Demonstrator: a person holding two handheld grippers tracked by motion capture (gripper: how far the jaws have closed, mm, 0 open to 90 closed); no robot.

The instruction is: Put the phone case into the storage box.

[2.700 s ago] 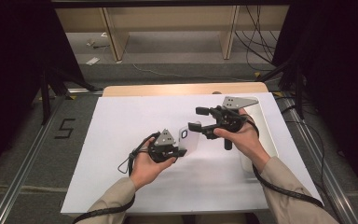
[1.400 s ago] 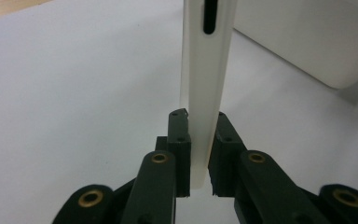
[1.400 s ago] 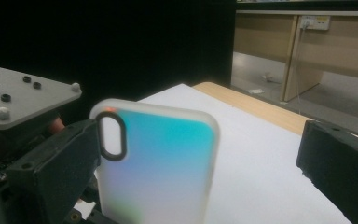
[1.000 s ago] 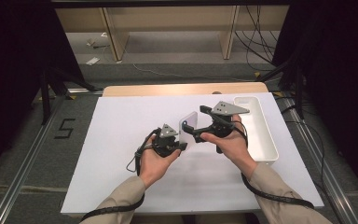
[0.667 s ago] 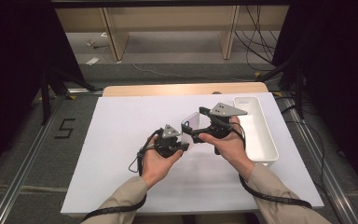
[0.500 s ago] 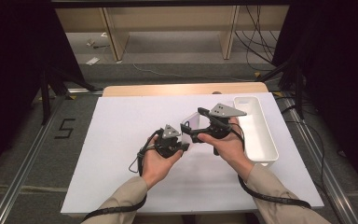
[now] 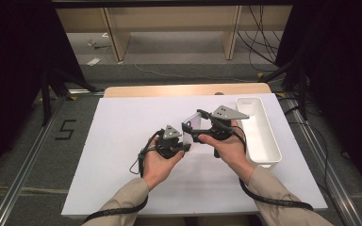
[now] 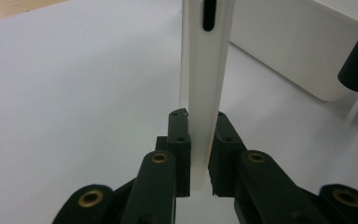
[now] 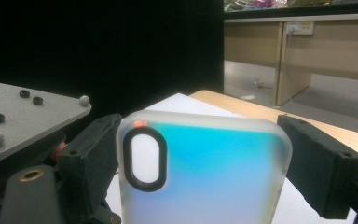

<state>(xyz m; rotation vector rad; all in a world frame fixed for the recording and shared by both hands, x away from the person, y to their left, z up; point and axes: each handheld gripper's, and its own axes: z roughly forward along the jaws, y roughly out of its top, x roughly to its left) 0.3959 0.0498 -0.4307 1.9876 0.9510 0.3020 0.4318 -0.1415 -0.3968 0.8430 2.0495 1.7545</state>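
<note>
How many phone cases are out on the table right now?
1: the phone case, held above the white mat in the left tongs. The white bin's inside is partly hidden.

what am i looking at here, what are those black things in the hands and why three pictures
A person sits at a white table top and holds a hand-held two-jaw tool in each hand. The left gripper is shut on the edge of a frosted translucent phone case. The right gripper has its jaws on either side of the same case; they have just been closing, and its right pad stands slightly off the case. One picture comes from a camera above the table; the other two come from cameras riding on each gripper. A long white plastic tray lies on the table at the right.
</note>
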